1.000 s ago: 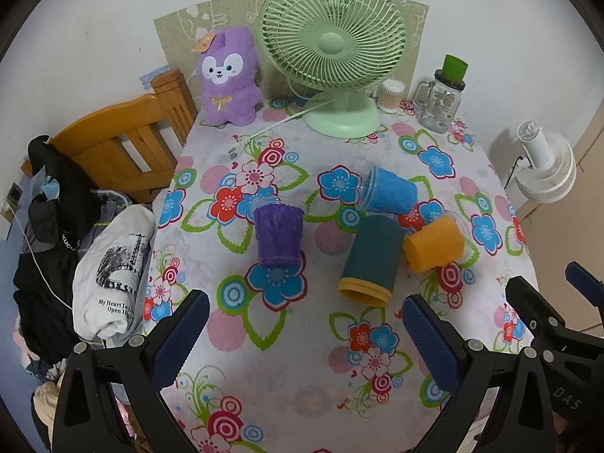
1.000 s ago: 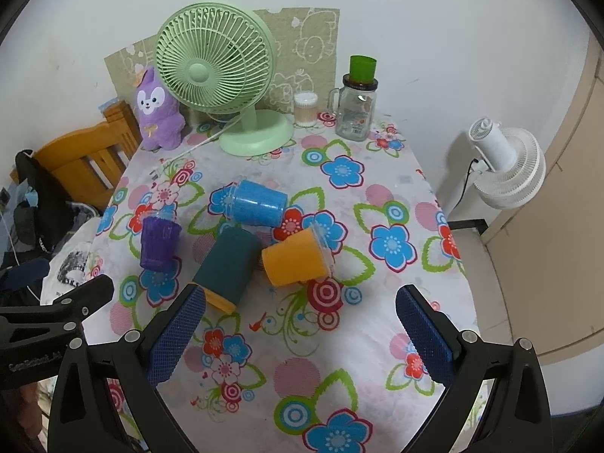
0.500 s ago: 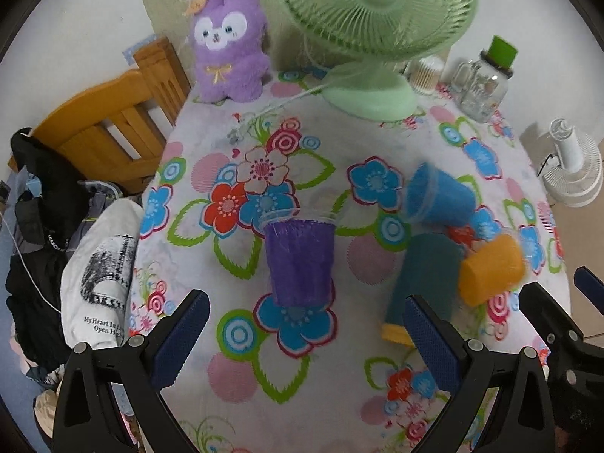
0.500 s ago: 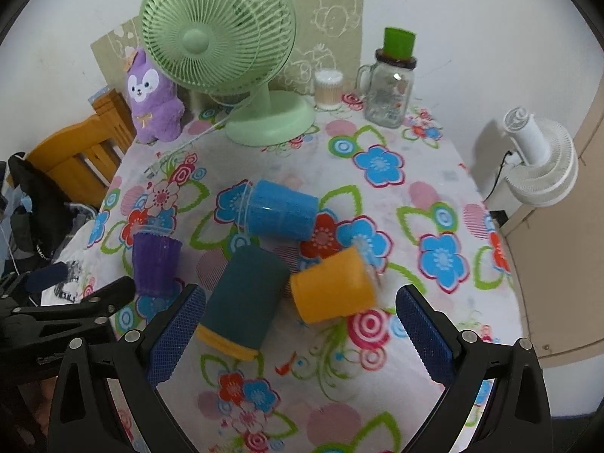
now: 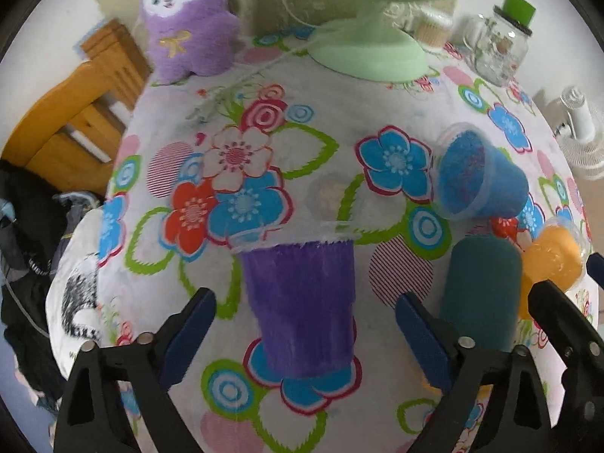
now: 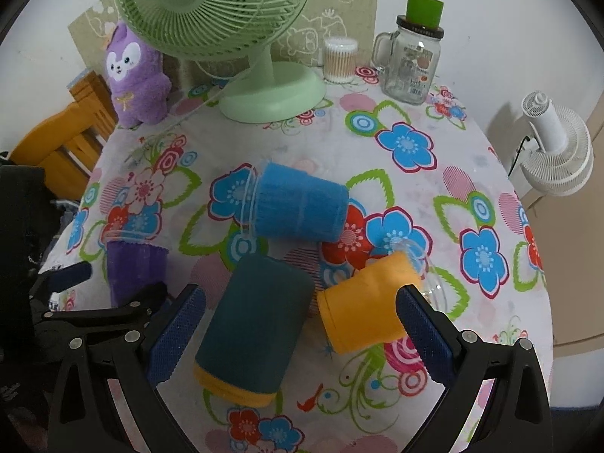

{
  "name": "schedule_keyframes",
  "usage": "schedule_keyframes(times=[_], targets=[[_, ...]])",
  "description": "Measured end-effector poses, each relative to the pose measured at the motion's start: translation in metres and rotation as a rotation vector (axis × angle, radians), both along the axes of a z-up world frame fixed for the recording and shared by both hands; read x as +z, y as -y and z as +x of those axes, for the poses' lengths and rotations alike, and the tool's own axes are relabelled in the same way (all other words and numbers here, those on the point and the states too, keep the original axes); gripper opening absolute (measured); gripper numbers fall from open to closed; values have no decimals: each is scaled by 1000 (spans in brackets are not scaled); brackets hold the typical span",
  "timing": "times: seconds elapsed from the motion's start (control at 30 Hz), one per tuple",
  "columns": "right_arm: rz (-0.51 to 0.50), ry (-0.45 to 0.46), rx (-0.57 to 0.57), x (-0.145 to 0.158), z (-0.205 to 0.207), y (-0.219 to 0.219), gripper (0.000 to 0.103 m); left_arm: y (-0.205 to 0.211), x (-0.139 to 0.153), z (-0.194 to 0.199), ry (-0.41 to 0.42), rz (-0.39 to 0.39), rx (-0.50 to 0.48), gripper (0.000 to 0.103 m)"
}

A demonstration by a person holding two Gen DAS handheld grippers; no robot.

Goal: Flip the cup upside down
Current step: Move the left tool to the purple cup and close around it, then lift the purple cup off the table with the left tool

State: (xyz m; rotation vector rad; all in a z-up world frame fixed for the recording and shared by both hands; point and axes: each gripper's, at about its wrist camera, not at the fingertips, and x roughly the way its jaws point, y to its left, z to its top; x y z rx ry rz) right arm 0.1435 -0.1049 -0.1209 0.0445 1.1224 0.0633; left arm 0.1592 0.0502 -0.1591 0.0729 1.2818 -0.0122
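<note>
Approach step: upright purple cup [image 5: 302,305], near the counter's left edge, is being straddled by the released left gripper [image 5: 305,324], closure pending.

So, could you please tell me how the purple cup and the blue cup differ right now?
The purple cup stands upright, mouth up; the blue cup lies on its side, mouth toward the plush toy. The purple cup sits between the open left tongs; no tongs flank the blue. Both have clear rims.

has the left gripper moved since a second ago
Yes. The left gripper has come forward toward the upright purple cup, which now sits between its open fingers; the green fan looms nearer too.
</note>
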Motion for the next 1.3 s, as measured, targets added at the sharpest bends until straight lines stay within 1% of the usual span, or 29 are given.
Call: schedule_keyframes(times=[0.17, 0.27, 0.33, 0.4, 0.47, 0.57, 0.67, 0.8, 1.0, 1.07, 1.17, 1.23, 1.3], targets=[[-16, -6, -10, -7, 5, -3, 102, 1, -14, 7, -12, -8, -22, 88], [-21, -11, -19, -11, 6, -3, 102, 2, -19, 9, -16, -17, -31, 78], [-24, -13, -22, -12, 7, -4, 102, 3, -24, 11, -35, -15, -32, 65], [-29, -11, -22, -12, 6, -6, 102, 2, -27, 11, -50, -37, -30, 64], [-35, -5, -21, -11, 4, -8, 102, 1, -26, 9, -44, -49, -26, 63], [-45, 3, -20, -8, 1, -11, 102, -2, -22, 6, -33, -45, -27, 62], [-46, 17, -25, -1, -7, -12, 102, -6, -11, 1, -20, -57, -24, 62], [-42, 37, -22, 11, -18, -12, 102, -12, 11, -10, 5, -70, -12, 62], [-21, 73, 17, 31, -41, -7, 102, -10, 41, -45, 22, -114, 49, 62], [-14, 81, 41, 34, -50, -3, 102, -7, 48, -57, 28, -114, 75, 62], [-14, 90, 79, 39, -64, 2, 102, -4, 54, -77, 29, -122, 109, 62], [-20, 105, 106, 41, -74, 5, 102, 1, 56, -89, 32, -114, 130, 62], [-29, 109, 138, 40, -85, 10, 102, 2, 56, -102, 33, -116, 166, 63]])
